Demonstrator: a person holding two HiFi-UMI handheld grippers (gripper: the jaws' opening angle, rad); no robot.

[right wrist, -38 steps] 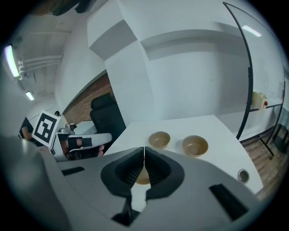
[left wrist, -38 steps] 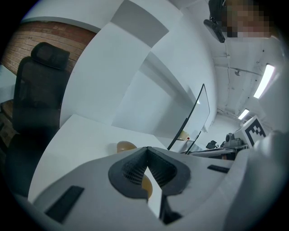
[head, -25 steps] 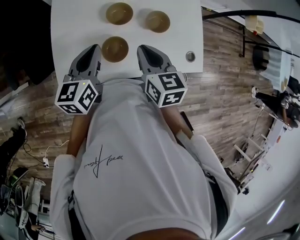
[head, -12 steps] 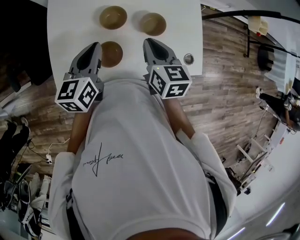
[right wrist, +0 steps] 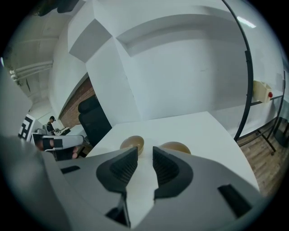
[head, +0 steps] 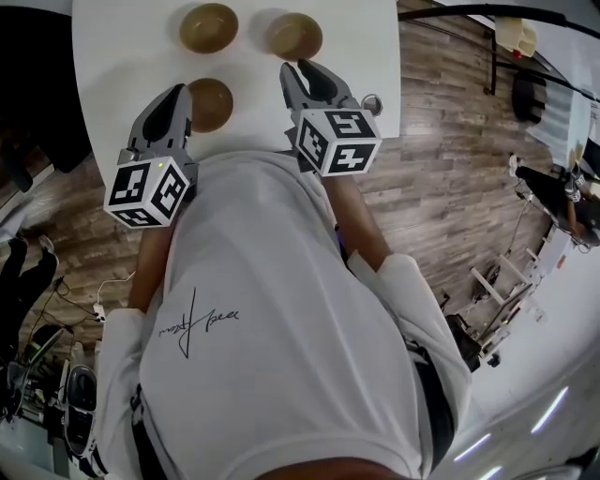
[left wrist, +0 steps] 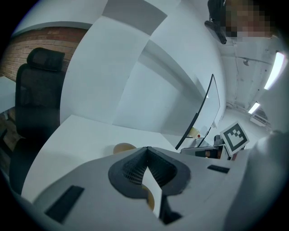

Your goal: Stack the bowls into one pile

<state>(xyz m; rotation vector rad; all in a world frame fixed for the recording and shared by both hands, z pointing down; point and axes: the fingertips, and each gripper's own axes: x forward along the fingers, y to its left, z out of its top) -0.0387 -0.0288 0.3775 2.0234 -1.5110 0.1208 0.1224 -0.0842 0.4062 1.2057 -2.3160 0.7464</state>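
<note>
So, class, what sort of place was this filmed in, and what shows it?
Probably an office or lab workroom rather than a kitchen: a plain white table stands on wood-plank flooring, a black office chair sits by it, and cables trail over the floor.

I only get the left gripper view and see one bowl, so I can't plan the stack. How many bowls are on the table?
Observer: Three, none stacked: far left bowl, far right bowl, near bowl.
Operator: Where is the right gripper?
Observer: The right gripper is over the table, just short of the far right bowl.
Operator: Holding anything?
Observer: No. Its jaws stand apart, having just been opening, with nothing between them.
</note>
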